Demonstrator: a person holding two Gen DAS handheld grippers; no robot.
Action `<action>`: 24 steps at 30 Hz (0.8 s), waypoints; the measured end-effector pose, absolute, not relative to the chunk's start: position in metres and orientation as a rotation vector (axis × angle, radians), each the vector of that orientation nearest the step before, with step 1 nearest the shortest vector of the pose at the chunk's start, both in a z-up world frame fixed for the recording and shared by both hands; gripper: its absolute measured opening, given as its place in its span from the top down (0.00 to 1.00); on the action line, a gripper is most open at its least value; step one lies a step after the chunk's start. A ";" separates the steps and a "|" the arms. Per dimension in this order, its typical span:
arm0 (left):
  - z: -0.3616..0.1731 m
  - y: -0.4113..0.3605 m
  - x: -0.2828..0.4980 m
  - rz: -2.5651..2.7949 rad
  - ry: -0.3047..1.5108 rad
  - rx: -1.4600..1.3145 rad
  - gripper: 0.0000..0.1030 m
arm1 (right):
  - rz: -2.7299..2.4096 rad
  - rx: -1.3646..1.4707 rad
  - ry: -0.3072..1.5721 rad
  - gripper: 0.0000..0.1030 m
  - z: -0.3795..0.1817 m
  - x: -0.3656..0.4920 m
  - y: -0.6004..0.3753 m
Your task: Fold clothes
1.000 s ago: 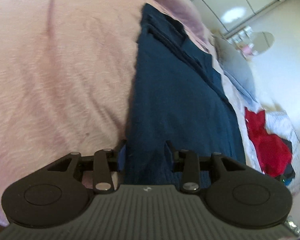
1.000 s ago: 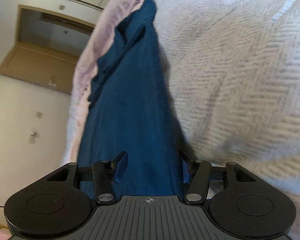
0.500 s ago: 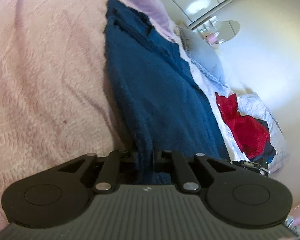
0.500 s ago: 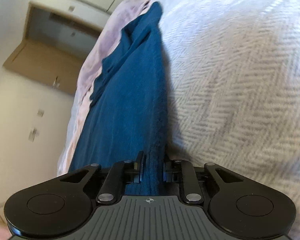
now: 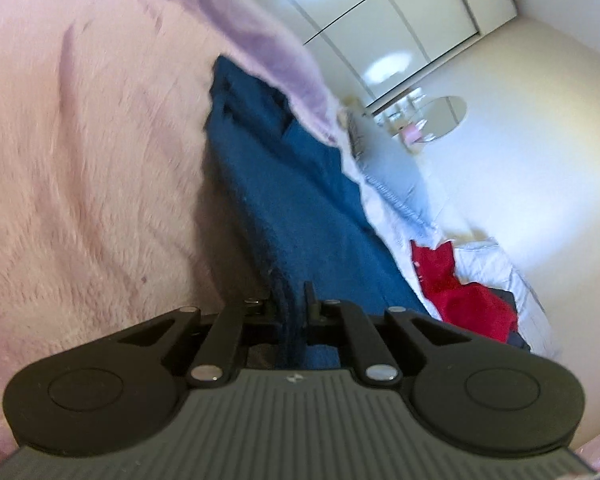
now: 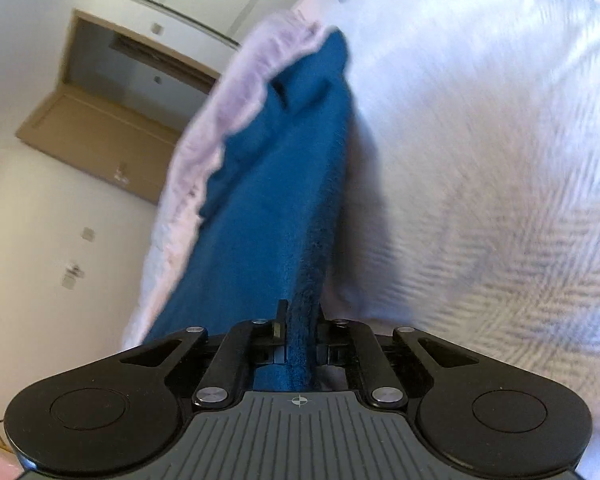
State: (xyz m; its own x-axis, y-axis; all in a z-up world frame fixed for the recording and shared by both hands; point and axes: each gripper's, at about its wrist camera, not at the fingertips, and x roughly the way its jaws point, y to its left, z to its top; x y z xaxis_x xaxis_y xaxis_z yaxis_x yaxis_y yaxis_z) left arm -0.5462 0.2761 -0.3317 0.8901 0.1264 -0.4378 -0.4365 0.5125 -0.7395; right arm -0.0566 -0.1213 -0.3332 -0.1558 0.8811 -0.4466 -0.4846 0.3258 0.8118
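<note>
A dark blue garment (image 5: 300, 184) lies stretched along a bed, between a pink fuzzy blanket (image 5: 80, 152) and a white herringbone cover (image 6: 480, 160). In the left wrist view my left gripper (image 5: 291, 298) is shut on the garment's near edge, the cloth bunched between its fingers. In the right wrist view the same blue garment (image 6: 276, 184) runs away from me, and my right gripper (image 6: 300, 318) is shut on its other near corner. The held edge is lifted off the bed in both views.
A red garment (image 5: 456, 292) lies crumpled on the white cover to the right, with a dark item beside it. A grey pillow (image 5: 384, 164) sits further back. White wardrobe doors (image 5: 380, 12) and an open doorway (image 6: 112, 96) stand beyond the bed.
Both grippers went from open around the garment's near edge to shut on it. Since then both have lifted and tilted, raising the edge off the bed.
</note>
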 end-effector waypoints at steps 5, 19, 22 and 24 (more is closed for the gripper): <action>-0.304 0.268 -0.567 0.349 0.286 -0.938 0.96 | 1.282 0.441 1.158 0.95 -0.299 -0.078 -0.143; -0.294 0.156 -0.727 0.362 0.244 -0.974 0.96 | 1.308 0.559 1.158 0.95 -0.294 -0.230 -0.266; -0.298 0.140 -0.748 0.364 0.252 -1.002 0.96 | 1.287 0.567 1.205 0.95 -0.301 -0.255 -0.287; -0.300 0.138 -0.752 0.372 0.257 -1.014 0.96 | 1.279 0.566 1.238 0.95 -0.304 -0.261 -0.297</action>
